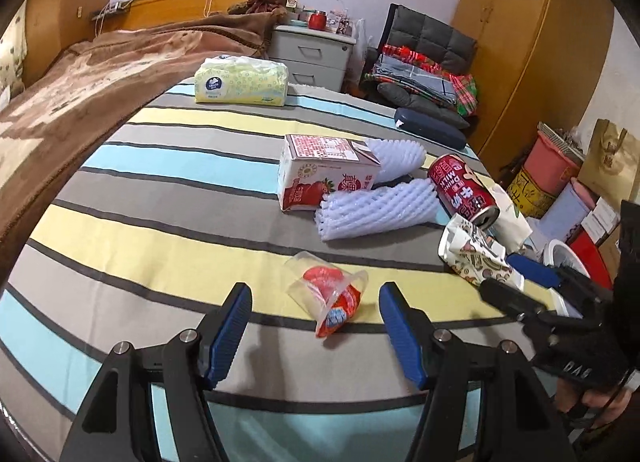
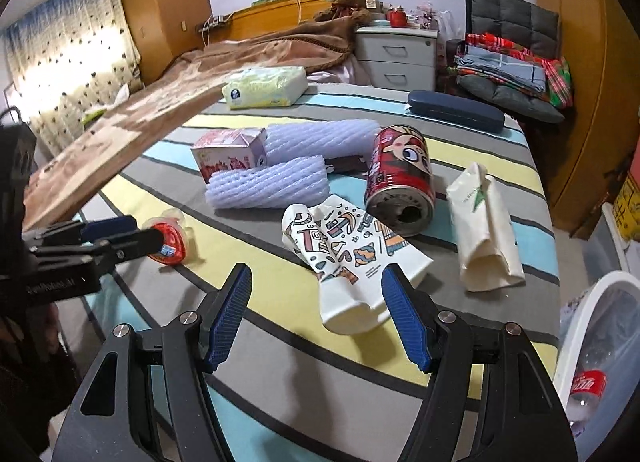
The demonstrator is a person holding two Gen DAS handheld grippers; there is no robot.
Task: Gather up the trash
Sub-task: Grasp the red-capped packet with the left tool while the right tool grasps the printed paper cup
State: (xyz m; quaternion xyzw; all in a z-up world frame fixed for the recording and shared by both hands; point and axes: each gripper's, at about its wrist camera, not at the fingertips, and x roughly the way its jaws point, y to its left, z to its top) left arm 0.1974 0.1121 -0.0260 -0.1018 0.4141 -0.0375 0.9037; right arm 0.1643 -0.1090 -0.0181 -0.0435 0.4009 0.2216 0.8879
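Note:
Trash lies on a striped bedsheet [image 1: 160,238]. My left gripper [image 1: 316,308] is open, its fingers either side of a clear jelly cup with a red lid [image 1: 330,296]; the cup also shows in the right wrist view [image 2: 170,240]. My right gripper [image 2: 316,290] is open around the near end of a crushed patterned paper cup [image 2: 344,258], also in the left wrist view [image 1: 474,252]. Beyond lie a red drink can [image 2: 400,178], a plain paper bag [image 2: 484,234], two white foam nets [image 2: 268,184] and a strawberry milk carton [image 1: 320,174].
A white bin [image 2: 596,342] holding a plastic bottle stands at the bed's right edge. A tissue pack [image 1: 242,80], a dark blue case [image 2: 454,110] and a brown blanket [image 1: 80,94] lie on the bed. A nightstand [image 2: 396,58] and a chair with folded cloth stand behind.

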